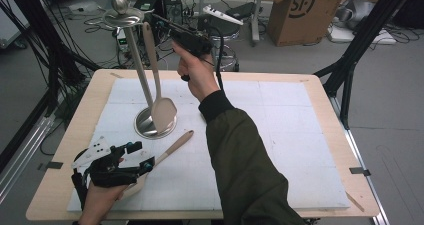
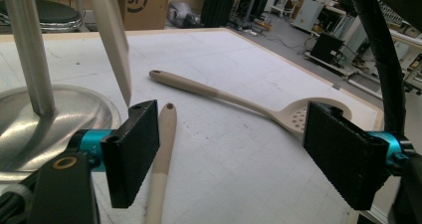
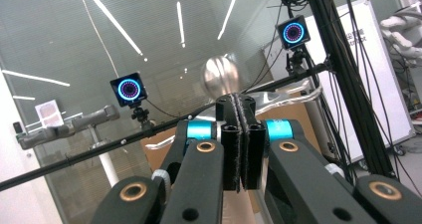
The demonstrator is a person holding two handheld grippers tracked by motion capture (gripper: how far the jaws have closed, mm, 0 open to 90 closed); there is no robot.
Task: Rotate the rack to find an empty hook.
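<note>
High view has the beige turner (image 1: 152, 60) hanging upright beside the pole of the steel stand (image 1: 131, 45), blade down over the stand's base, handle top up by the rim. It looks light and stiff, smooth plastic or silicone, so probably a bit slippery. I'd pinch it flat across the handle near the top so it hangs straight and doesn't swivel. My right gripper (image 1: 159, 20) is up at that handle top, fingers pressed tight together; can't tell whether the handle tip is actually between them. Lower down, a second beige spoon (image 1: 175, 145) lies flat on the counter (image 1: 280, 150), and my left gripper (image 1: 141, 155) sits low with its fingers spread wide either side of that handle, not touching. A slotted spoon (image 2: 293, 117) lies further out
</note>
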